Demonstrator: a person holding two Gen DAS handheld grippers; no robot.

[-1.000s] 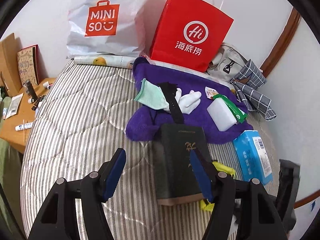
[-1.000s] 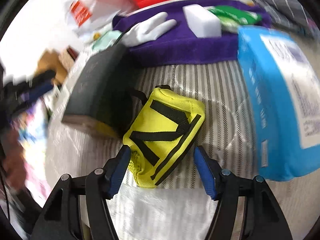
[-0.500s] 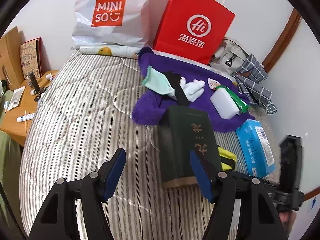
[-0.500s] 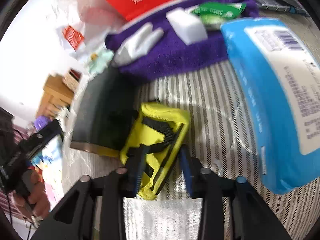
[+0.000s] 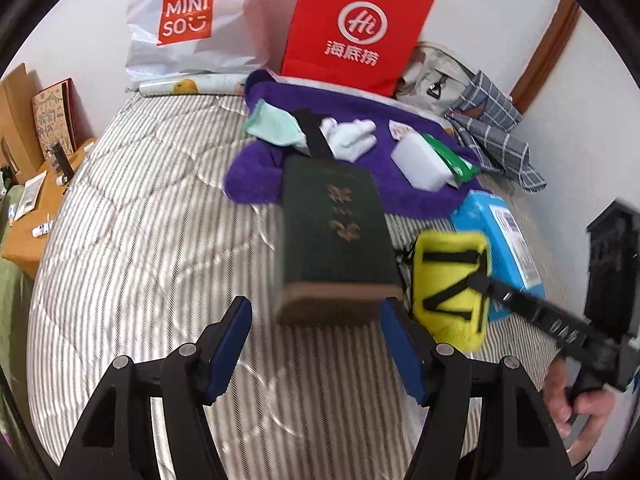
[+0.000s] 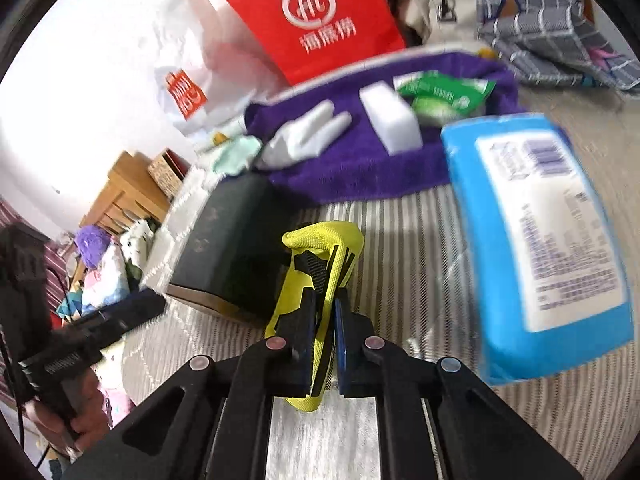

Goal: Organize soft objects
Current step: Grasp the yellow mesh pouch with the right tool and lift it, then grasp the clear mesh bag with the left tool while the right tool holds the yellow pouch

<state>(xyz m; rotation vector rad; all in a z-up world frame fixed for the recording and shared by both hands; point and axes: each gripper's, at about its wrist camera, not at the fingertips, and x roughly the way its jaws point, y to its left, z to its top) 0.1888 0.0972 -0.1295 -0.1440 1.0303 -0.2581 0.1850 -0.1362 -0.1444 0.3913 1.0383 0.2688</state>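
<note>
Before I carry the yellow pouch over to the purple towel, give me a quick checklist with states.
1. Right gripper shut on yellow pouch: ok.
2. Pouch lifted off the bedding: cannot tell.
3. Pouch free of the dark book: cannot tell, they sit close together.
4. Bare spot on purple towel: ok, in front of the white glove.
5. Left gripper open, holding nothing: ok.
6. Blue pack beside the path: ok.
</note>
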